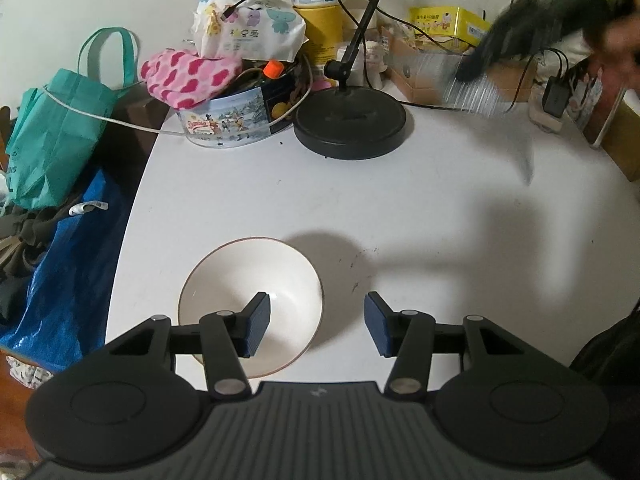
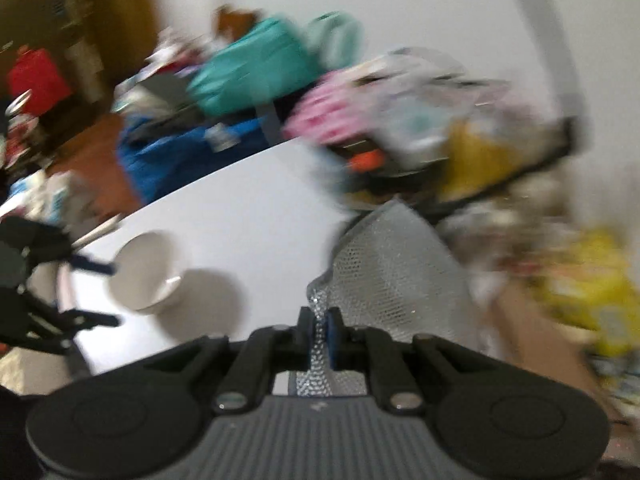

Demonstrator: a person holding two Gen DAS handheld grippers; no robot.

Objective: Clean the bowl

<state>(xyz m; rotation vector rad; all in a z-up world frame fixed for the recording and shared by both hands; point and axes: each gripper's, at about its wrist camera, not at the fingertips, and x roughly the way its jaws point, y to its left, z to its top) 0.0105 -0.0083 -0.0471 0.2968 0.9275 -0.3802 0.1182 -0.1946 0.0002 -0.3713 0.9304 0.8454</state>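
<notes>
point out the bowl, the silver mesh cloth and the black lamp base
bowl [image 1: 256, 276], left wrist view, on its white inner wall
silver mesh cloth [image 2: 392, 268], right wrist view, on the hanging middle of the cloth
black lamp base [image 1: 350, 126], left wrist view, on the flat round top

1. We see a white table [image 1: 440, 200].
2. A white bowl [image 1: 256, 280] stands on it, beneath our left tong's left finger.
3. Beyond the tongs: a black lamp base [image 1: 350, 128] beside a picture tin [image 1: 232, 120].

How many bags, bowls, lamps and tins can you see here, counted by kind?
Bags: 2, a teal bag and a blue bag
Bowls: 1, the white bowl
Lamps: 1, the black lamp
Tins: 2, a round tin and a yellow tin
Total: 6
</notes>
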